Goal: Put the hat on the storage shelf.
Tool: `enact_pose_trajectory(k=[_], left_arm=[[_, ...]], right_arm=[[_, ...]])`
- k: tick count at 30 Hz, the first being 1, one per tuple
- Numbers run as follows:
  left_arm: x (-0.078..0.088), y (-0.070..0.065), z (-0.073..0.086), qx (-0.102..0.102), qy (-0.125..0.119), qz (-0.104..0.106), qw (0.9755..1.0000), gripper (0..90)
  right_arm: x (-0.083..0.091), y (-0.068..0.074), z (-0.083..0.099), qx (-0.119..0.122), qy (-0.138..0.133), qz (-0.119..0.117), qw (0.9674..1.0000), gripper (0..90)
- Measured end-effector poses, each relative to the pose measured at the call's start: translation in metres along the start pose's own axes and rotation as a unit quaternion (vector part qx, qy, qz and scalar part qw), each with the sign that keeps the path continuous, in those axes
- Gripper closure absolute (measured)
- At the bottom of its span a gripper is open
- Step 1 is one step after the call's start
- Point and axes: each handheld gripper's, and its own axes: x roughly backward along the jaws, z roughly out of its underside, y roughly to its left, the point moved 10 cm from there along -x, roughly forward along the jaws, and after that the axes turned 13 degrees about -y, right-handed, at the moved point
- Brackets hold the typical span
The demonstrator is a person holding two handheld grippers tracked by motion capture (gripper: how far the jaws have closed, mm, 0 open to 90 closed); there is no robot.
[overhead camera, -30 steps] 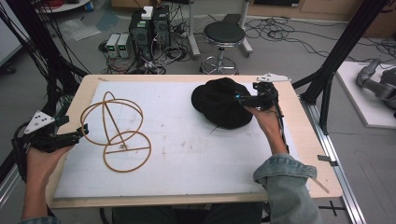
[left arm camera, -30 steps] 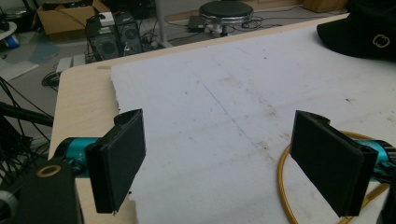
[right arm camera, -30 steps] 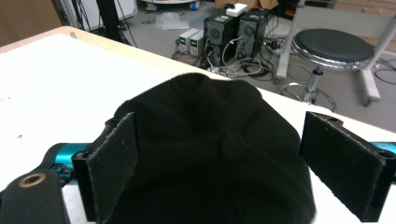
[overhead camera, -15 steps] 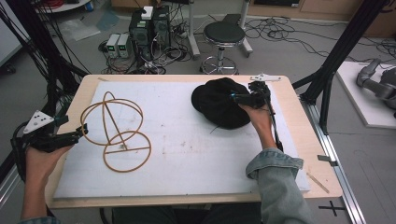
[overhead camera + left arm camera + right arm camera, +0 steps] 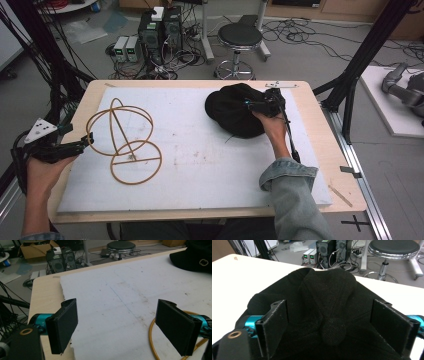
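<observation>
A black cap (image 5: 235,110) lies crown-up on the far right part of the white sheet (image 5: 200,165) covering the table, a small round emblem showing on its side. Well apart to its left stands a gold wire stand (image 5: 122,140), its flat ring resting on the sheet with hoops rising upright.

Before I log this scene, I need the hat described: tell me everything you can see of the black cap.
The black cap is soft, woven-looking fabric with panel seams meeting at a covered top button. A small pale round emblem sits on one side. It lies slumped on the white sheet at the table's far right. The right gripper hangs over its crown, jaws open to either side; contact cannot be told.
</observation>
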Motion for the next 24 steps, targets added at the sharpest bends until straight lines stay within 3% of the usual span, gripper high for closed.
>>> enact_pose_trajectory(k=[14,19,24], left_arm=[[0.0005,0.0006,-0.0003,-0.001,0.0,-0.001,1.0,18.8],[0.0008,0.0007,-0.0007,-0.001,0.0,-0.001,1.0,18.8],[0.0013,0.0021,-0.0003,-0.001,0.0,-0.002,1.0,18.8]], right_arm=[[-0.004,-0.0015,0.0087,-0.011,0.018,0.003,0.9998,50.7],[-0.0046,0.0009,0.0111,0.003,0.026,0.005,0.9996,62.1],[-0.0022,0.0036,0.0063,0.03,0.021,0.005,0.9993,65.4]])
